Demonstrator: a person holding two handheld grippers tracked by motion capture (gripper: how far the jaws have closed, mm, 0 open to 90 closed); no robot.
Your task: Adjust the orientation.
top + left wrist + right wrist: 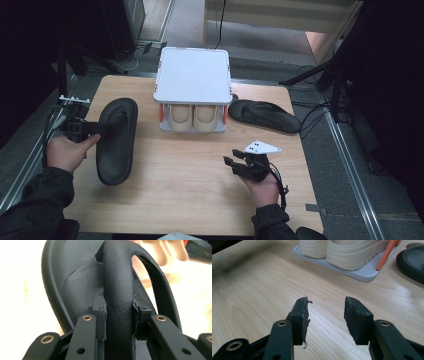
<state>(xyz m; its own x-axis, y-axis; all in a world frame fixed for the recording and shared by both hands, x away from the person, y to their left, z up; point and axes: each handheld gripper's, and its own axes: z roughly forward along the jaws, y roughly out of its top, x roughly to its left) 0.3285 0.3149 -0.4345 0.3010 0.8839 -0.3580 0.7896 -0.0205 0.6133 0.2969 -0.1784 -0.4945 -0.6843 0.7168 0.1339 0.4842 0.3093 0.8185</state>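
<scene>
Left gripper (98,128) clamped on the strap (119,302) of a black sandal (117,140), both pads pressed flat against the strap's sides as seen in the left gripper view. Sandal at the left part of the wooden table (190,190), toe end toward the far edge, heel end toward the person, lying roughly lengthwise; whether fully resting on the table or tilted up on one side cannot be told from the high view. Left hand (70,152) wrapped round the gripper body beside the sandal's outer edge, dark sleeve coming in from the bottom left corner. Right gripper (235,159) at the near right part of the table, jaws spread apart with nothing between them, bare wood showing through the gap in the right gripper view, pointed toward the rack. Right hand (262,187) beneath it, close to the table's near edge. Second black sandal (265,116) lying on the far right part of the table, just beside the rack's right side and well apart from the first. White two-level shoe rack (192,75) with orange posts at the middle of the far edge, a pair of cream shoes (192,117) on its lower shelf, toes pointing toward the person, flat white top above them.
</scene>
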